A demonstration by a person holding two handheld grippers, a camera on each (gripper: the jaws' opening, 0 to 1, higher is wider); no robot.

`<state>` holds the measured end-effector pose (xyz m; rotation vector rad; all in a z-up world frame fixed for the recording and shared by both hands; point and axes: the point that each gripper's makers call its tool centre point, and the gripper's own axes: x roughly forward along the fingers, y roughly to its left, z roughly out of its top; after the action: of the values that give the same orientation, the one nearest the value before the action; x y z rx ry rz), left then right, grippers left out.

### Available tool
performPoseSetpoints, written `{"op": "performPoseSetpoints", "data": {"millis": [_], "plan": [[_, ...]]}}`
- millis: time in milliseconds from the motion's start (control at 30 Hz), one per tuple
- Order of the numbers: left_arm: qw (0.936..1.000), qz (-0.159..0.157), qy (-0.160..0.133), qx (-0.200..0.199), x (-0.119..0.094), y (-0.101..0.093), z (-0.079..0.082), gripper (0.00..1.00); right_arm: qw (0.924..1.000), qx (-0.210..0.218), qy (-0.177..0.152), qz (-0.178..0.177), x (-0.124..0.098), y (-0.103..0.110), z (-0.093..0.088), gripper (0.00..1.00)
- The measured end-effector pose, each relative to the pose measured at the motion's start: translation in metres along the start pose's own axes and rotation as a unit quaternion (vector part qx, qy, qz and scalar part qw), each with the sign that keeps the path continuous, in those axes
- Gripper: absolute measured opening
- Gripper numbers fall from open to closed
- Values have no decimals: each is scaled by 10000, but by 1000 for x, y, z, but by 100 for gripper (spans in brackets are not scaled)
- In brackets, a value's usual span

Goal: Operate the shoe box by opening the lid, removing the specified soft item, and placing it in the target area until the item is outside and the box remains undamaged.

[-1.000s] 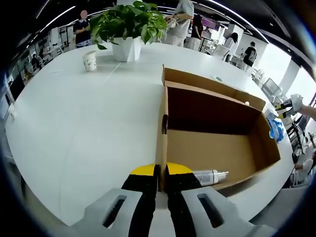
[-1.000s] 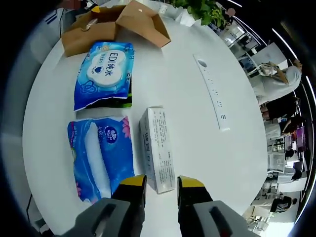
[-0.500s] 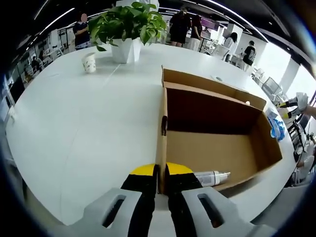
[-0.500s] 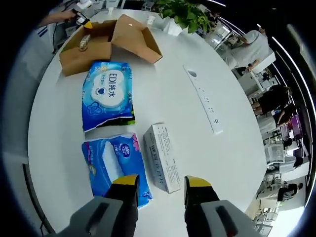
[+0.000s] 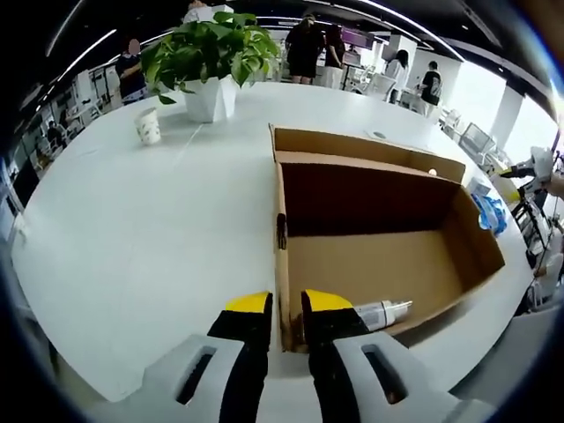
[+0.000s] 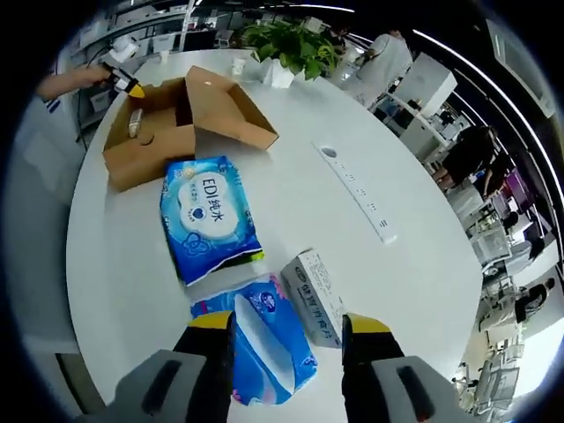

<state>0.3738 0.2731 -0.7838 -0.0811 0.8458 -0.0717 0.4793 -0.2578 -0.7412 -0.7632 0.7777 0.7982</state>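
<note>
Currently, left gripper view: cup (image 5: 147, 126) far left on the white table (image 5: 132, 229), plant (image 5: 211, 53) in a white pot just right of it. Box (image 5: 379, 238) is open, cardboard, sitting mid-table. My left gripper (image 5: 284, 310) straddles the box's near wall, one jaw outside and one inside, slightly parted; can't tell if they actually pinch the cardboard. A small bottle (image 5: 381, 311) lies on the box floor just right of the inner jaw. People stand at the far end of the room.

Right gripper view: the same box (image 6: 167, 123) sits upper left, lid flap up, with the other gripper (image 6: 132, 86) at its far edge. Below it, outside the box, a blue wipes pack (image 6: 207, 220) lies flat on the table. Nearer me, a blue tissue pack (image 6: 264, 348), and touching its right side a small carton (image 6: 317, 295). A white power strip (image 6: 357, 189) lies further right. My right gripper (image 6: 286, 330) hovers wide open above the tissue pack and carton, holding nothing.
</note>
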Motion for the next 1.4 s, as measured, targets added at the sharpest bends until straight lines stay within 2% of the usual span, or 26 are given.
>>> {"op": "performPoseSetpoints", "data": {"millis": [267,333,367,700,833,967,1167,1267,1367,1400], "plan": [[9989,8,-41,469,-6,3,14,27,9990,384,-244,-38,-9,25,8,52],[9983,-36,-38,572,-8,2,17,31,9982,508,-309,-9,-10,30,10,55],[9972,-60,18,745,-8,0,18,32,9968,690,-401,8,-12,35,12,56],[9911,-411,141,1255,-12,-14,29,38,9899,1112,-870,-137,-28,55,23,65],[9825,-770,253,1677,-11,-27,30,44,9865,1308,-950,-255,-34,60,24,69],[9768,-961,259,1896,-9,-35,33,48,9747,1834,-1252,-237,-45,71,36,73],[9668,-1391,365,2111,-6,-47,40,52,9678,1974,-1519,-374,-61,78,48,78],[9576,-1578,501,2357,-5,-52,40,55,9672,2004,-1498,-431,-65,86,47,80],[9447,-1775,692,2668,-4,-57,38,55,9673,2010,-1475,-469,-69,97,46,81],[9428,-1799,720,2712,-3,-57,39,55,9675,1995,-1489,-456,-71,101,46,82]]}}
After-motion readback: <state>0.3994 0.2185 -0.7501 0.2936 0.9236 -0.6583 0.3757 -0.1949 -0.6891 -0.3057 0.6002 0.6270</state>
